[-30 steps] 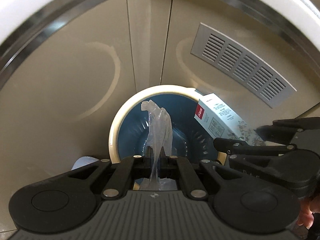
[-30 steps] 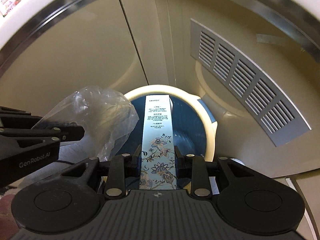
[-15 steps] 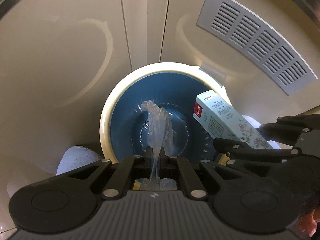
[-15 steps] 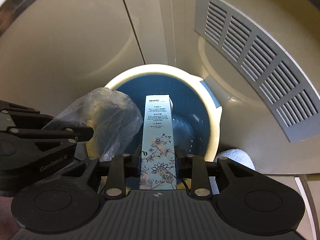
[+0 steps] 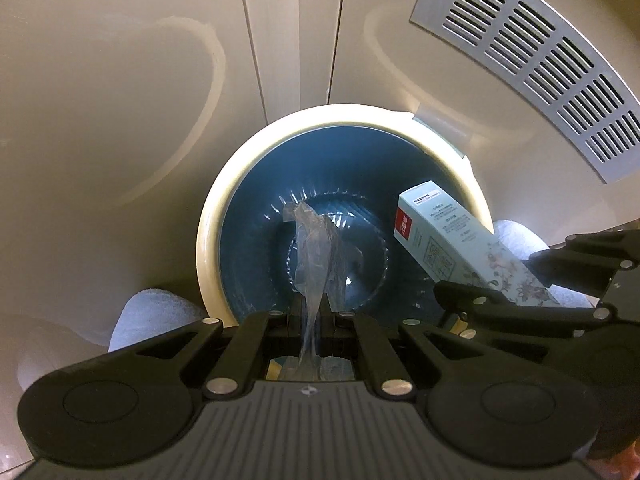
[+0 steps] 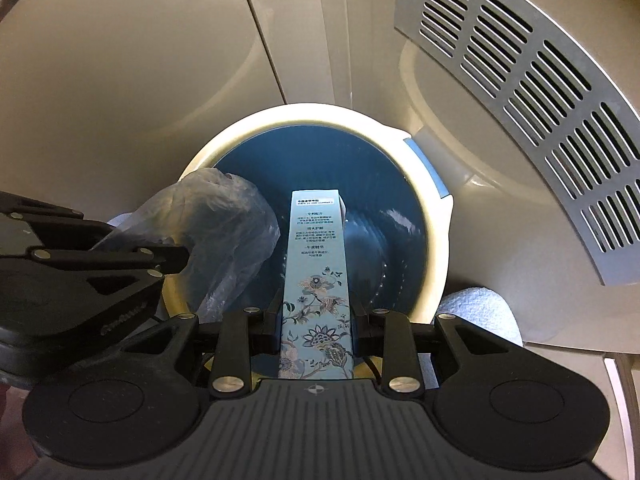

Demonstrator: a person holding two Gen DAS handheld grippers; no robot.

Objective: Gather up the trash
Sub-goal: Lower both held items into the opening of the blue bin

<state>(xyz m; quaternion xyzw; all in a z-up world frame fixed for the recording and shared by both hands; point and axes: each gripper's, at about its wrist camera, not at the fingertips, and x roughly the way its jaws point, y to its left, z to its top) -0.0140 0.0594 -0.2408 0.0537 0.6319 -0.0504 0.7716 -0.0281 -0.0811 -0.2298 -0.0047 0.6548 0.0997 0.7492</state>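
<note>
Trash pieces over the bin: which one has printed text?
The light-blue floral box, clamped in the right hand-held gripper. The clear plastic bag in the left hand-held gripper is unprinted.

Left gripper (image 5: 314, 312): matte black linkage arms with silver rivets, two round raised discs on a ribbed grey base bearing a small crosshair mark. Right gripper (image 6: 316, 314): identical build. Embossed lettering, partly legible, runs along the side of the left gripper. A sliver of skin (image 5: 622, 466) shows at the lower right.
</note>
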